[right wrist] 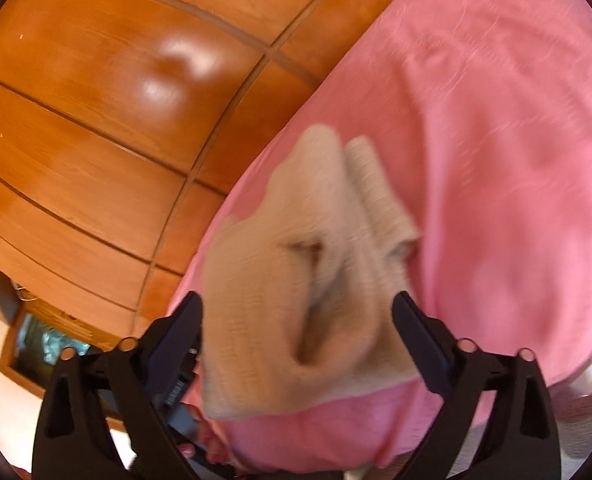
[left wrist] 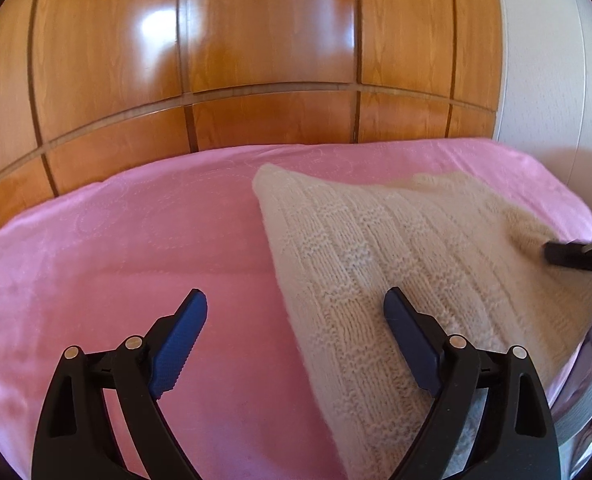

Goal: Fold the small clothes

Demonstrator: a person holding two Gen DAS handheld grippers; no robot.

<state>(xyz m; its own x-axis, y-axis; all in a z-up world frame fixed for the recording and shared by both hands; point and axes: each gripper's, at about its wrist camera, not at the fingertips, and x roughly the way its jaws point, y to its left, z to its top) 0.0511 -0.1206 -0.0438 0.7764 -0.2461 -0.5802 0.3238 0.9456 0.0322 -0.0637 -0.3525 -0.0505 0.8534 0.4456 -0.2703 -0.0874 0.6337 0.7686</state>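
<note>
Folding cream knit garment (left wrist: pixel 396 264) on pink sheet (left wrist: pixel 136 260): left gripper (left wrist: pixel 296 312) jaws wide, empty; right gripper (right wrist: pixel 298 316) jaws wide, straddling bunched knit, unclamped. Advise pinching single edge, aligning corners.

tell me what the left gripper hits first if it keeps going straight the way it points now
Most likely the pink bedspread, at or just beside the left edge of the cream knitted garment. The left gripper tilts down toward the bed, jaws open with nothing between them. Depth is hard to judge, so the garment's edge could come first.

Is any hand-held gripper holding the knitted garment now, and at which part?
Neither grips it. The left hand-held gripper is open beside the cream knitted garment; the right hand-held gripper straddles a bunched fold, pads apart.
</note>
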